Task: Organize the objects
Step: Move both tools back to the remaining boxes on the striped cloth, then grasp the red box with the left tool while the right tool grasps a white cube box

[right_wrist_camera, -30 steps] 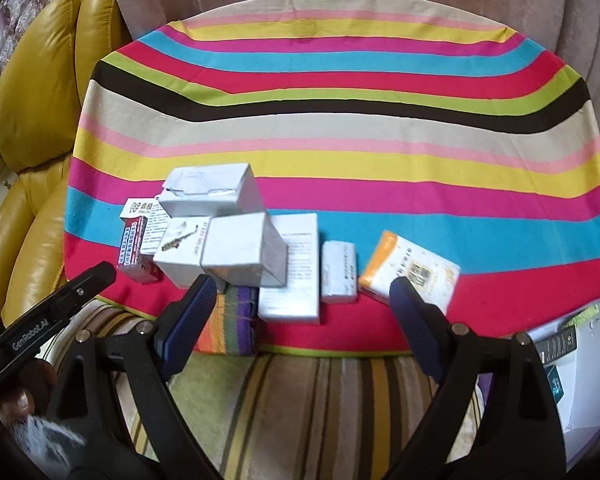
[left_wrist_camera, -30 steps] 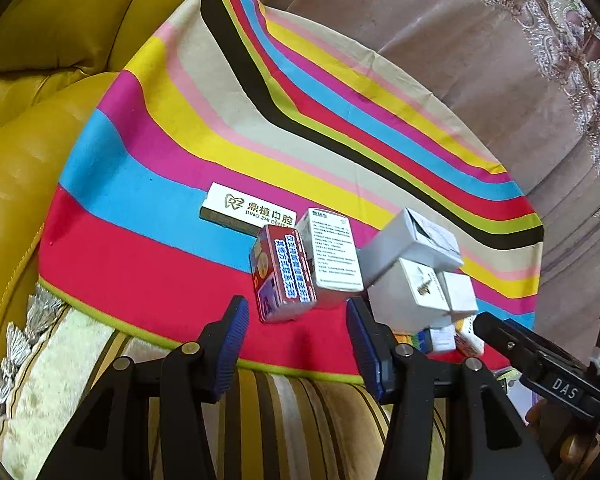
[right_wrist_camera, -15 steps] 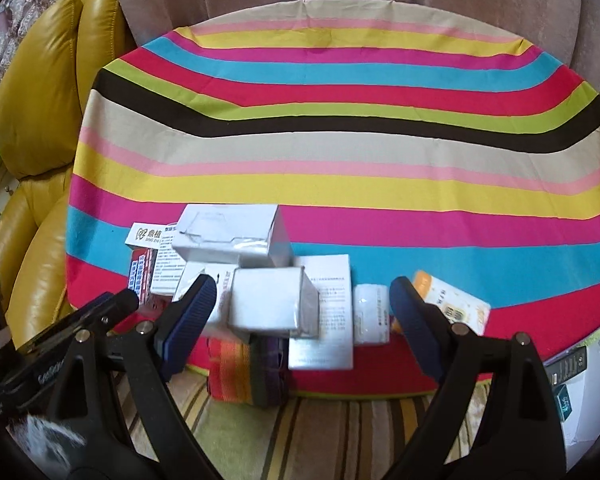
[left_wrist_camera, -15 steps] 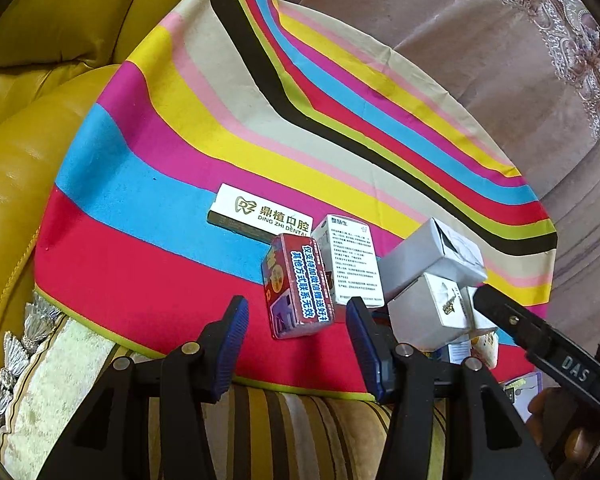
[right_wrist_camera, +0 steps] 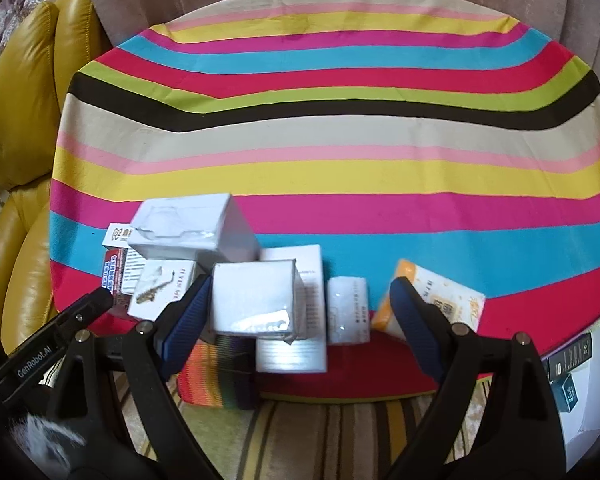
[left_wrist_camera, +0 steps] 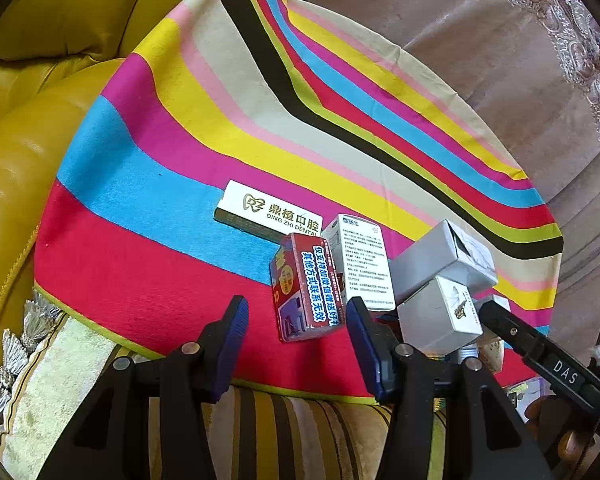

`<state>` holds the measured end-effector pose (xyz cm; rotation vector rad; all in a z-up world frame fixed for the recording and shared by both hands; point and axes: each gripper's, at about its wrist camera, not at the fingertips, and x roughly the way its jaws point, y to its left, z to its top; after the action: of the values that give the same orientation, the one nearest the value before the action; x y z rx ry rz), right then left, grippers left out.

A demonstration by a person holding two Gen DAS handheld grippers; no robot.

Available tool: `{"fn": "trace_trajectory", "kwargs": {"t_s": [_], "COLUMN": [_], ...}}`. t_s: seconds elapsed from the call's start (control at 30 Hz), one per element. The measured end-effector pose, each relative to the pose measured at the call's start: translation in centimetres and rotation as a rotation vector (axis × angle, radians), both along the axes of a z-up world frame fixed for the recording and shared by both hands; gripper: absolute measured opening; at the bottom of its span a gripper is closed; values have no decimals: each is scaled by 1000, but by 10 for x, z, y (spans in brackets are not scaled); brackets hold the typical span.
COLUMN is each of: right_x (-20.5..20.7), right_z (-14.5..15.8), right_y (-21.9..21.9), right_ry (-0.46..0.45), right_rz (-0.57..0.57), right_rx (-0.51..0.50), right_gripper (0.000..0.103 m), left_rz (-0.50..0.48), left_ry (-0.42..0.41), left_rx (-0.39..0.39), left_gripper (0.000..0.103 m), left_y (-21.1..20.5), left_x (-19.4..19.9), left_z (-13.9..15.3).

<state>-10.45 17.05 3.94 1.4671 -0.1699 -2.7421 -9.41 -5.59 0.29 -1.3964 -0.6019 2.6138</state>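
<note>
Now I see the white box [right_wrist_camera: 256, 300] between my right gripper [right_wrist_camera: 300, 316]'s wide-open jaws at lower centre, while my left gripper [left_wrist_camera: 296, 340] gapes empty below the red box [left_wrist_camera: 306, 294].

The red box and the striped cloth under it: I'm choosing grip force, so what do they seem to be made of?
Red box: probably thin printed cardboard under glossy film; its faces glare and its corners are folded sharp.
Striped cloth: woven fabric with a matte finish; no shine, a soft fuzzy look and a gentle ripple across the stripes.

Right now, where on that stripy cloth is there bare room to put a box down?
The striped cloth is bare beyond the blue stripe, and left of the red box. It is crowded at the near edge, from the white boxes to the orange packet.
</note>
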Motion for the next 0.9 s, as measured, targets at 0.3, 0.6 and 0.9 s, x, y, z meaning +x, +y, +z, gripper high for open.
{"fn": "trace_trajectory", "kwargs": {"t_s": [0.3, 0.6, 0.9], "right_x": [0, -4, 8], "right_z": [-1, -9, -7], "right_y": [4, 4, 9], "right_ry": [14, -7, 13], "right_rz": [10, 32, 45], "right_rx": [26, 14, -3], "right_gripper": [87, 54, 45], "left_rz": [-8, -38, -2], "left_ry": [-2, -5, -41], "left_rx": [-27, -82, -93], "left_gripper": [52, 51, 38], "left_y": [3, 11, 4], "left_x": [-8, -17, -16], "left_z": [-1, -1, -8]}}
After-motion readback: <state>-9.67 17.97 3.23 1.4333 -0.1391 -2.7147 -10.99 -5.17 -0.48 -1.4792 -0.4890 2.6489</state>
